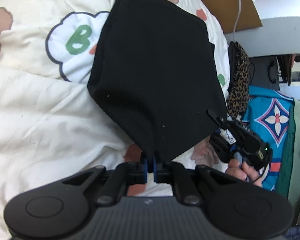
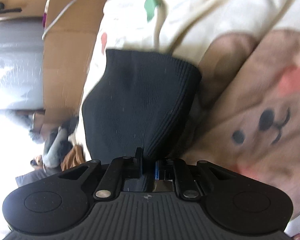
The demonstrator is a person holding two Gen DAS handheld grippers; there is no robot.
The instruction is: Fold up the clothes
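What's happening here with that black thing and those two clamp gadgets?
A person is folding a black garment over a cream cartoon-print quilt using two handheld grippers. The left gripper is clamped on one lower corner of the cloth, and the right gripper, held in the person's hand, pinches the other corner. The garment hangs lifted between them, its far end draped on the quilt. A teal patterned cloth lies off to the side.

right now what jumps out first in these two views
A black garment fills the middle of both views, lifted over a cream cartoon-print quilt. The left gripper pinches its near corner, and the right gripper clamps another corner at the right. A leopard-print cloth hangs beyond the quilt's right edge.
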